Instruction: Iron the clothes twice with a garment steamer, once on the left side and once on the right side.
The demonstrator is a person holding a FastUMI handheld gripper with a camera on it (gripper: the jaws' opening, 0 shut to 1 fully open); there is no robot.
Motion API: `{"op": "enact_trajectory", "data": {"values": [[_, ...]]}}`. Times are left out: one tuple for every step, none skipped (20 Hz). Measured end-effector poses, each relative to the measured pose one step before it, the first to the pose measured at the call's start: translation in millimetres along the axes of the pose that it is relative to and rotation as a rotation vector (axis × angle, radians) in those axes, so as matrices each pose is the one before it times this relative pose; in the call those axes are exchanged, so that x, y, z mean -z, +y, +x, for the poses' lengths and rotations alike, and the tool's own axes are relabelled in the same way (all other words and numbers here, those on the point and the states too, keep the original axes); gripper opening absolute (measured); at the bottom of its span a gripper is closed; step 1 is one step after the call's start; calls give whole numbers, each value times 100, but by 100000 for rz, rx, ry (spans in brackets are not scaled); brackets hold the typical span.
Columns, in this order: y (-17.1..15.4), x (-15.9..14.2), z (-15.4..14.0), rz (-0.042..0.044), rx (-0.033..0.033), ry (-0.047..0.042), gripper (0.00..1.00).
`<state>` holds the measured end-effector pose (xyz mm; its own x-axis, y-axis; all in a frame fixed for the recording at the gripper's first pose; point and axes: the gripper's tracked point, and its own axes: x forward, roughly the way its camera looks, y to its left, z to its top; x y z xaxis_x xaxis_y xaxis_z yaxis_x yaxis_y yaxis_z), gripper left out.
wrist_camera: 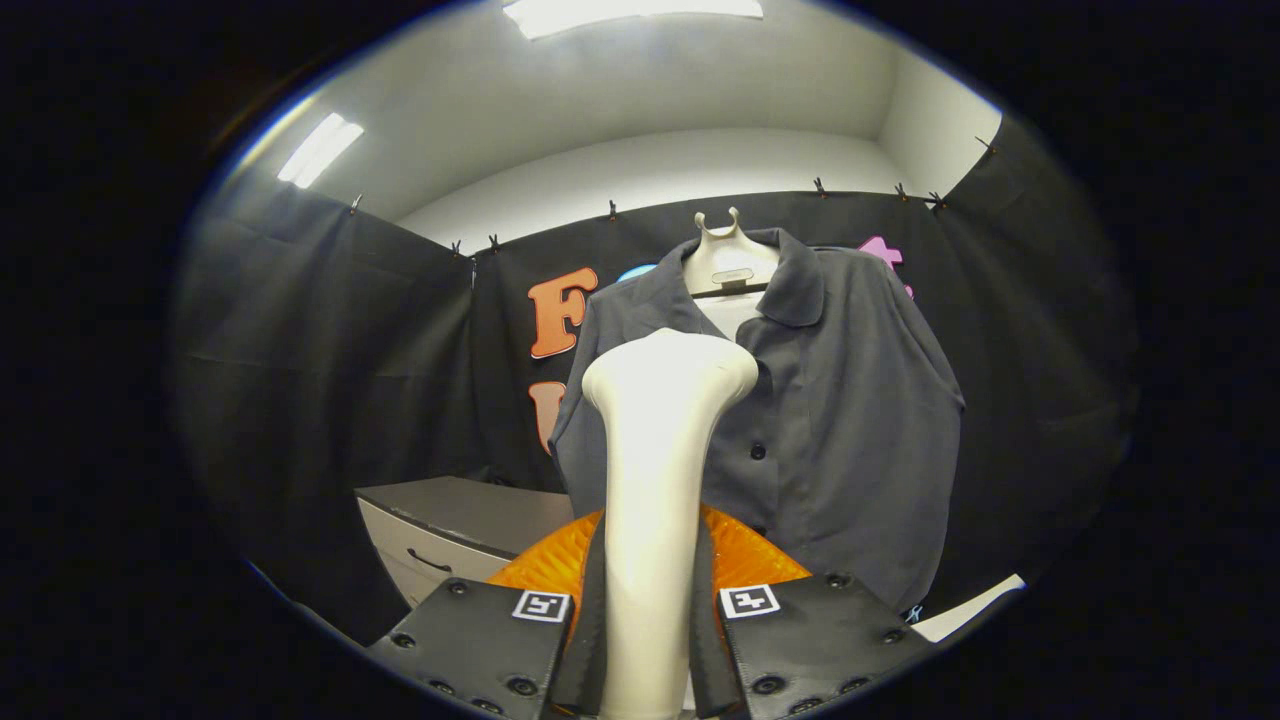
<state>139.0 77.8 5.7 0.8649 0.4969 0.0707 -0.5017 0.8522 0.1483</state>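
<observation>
- Your tongs [650, 640] are clenched on the steamer [660, 480]: both fingers press on its handle from either side, low down, and the handle rises straight up between them.
- The steamer's long axis stands upright, in line with the hanging shirt [800, 420]. Its broad head sits at the top, level with the shirt's chest.
- The shirt lies beyond the tongs, dead ahead and a little to the right. It hangs on a hanger [732, 262] against the black cloth wall, with the collar at the top and the button line running down the middle.
- From where you stand, the steamer head covers the shirt's left panel, beside the button line. The right panel is open to view, well off to the right of the head.
- I cannot tell whether the head touches the cloth or hangs just short of it; the single view gives no depth there.
- The coming move, as I judge it, turns on this: the head and the shirt's length run the same way, so a pass goes along the shirt's length, and you carry the steamer sideways to reach the other panel.
- A desk [470, 515] with a drawer stands low to the left, apart from the shirt.
</observation>
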Motion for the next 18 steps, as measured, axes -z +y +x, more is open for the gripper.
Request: {"op": "enact_trajectory", "data": {"values": [[-95,420,300,-970,898,771,41],[-120,429,767,-1285,1180,847,41],[-138,426,545,-796,1008,648,41],[156,261,216,-99,514,317,41],[238,267,524,180,27,328,41],[120,244,549,187,270,345,41],[137,317,523,66,332,649,41],[61,289,479,89,268,605,41],[176,279,601,-2,153,422,41],[138,164,479,111,240,282,41],[200,259,536,50,23,248,41],[220,135,525,48,-57,151,41],[86,137,482,87,123,0,40],[182,146,420,74,362,129,41],[27,170,476,161,450,111,41],[81,74,484,367,455,141,41],[123,155,391,343,270,342,41],[224,184,197,171,346,319,41]]}}
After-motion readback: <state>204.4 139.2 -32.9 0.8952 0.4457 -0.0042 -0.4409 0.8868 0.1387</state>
